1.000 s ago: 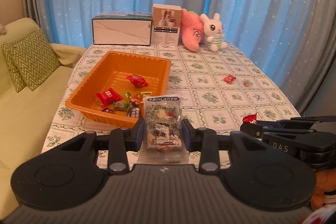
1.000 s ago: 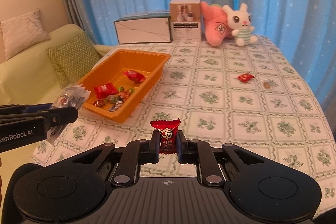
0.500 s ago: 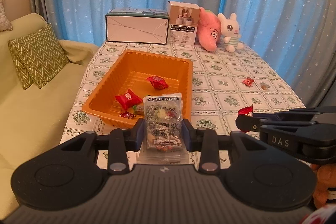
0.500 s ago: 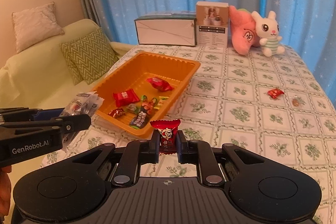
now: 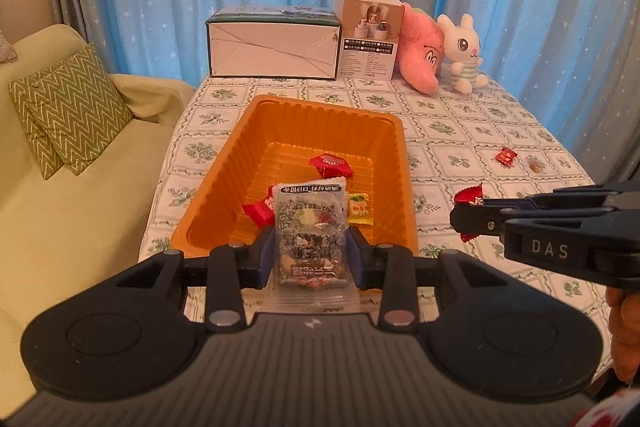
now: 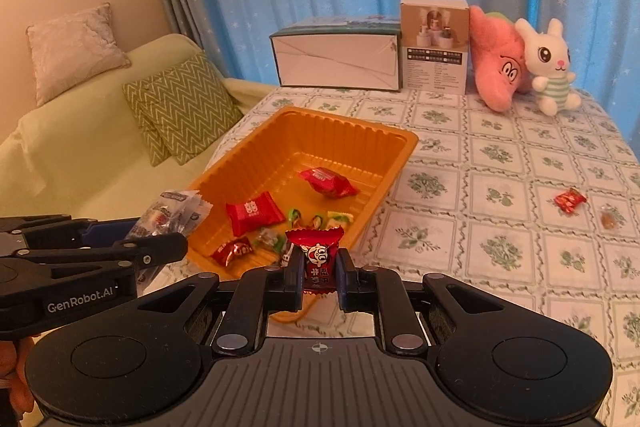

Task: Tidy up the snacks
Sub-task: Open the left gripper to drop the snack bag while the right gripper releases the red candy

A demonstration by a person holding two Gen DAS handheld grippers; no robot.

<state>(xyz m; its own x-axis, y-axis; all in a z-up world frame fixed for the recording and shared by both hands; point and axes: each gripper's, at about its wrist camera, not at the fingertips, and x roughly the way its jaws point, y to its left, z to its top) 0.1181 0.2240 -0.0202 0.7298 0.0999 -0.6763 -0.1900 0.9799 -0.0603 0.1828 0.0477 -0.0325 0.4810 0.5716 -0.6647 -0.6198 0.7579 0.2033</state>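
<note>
Left tool (image 5: 311, 259) clamped on light, crinkly clear packet (image 5: 310, 227) near orange tray (image 5: 320, 115); right tool (image 6: 319, 279) pinching slippery red candy (image 6: 316, 259) mid-wrapper.

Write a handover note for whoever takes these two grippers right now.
Left gripper: shut on a clear snack packet, above the near end of the orange tray.
Right gripper: shut on a red candy, at the tray's near edge.
Done: several wrapped snacks lie in the tray.
Left: release both there, then fetch the red sweet and amber sweet on the tablecloth.
</note>
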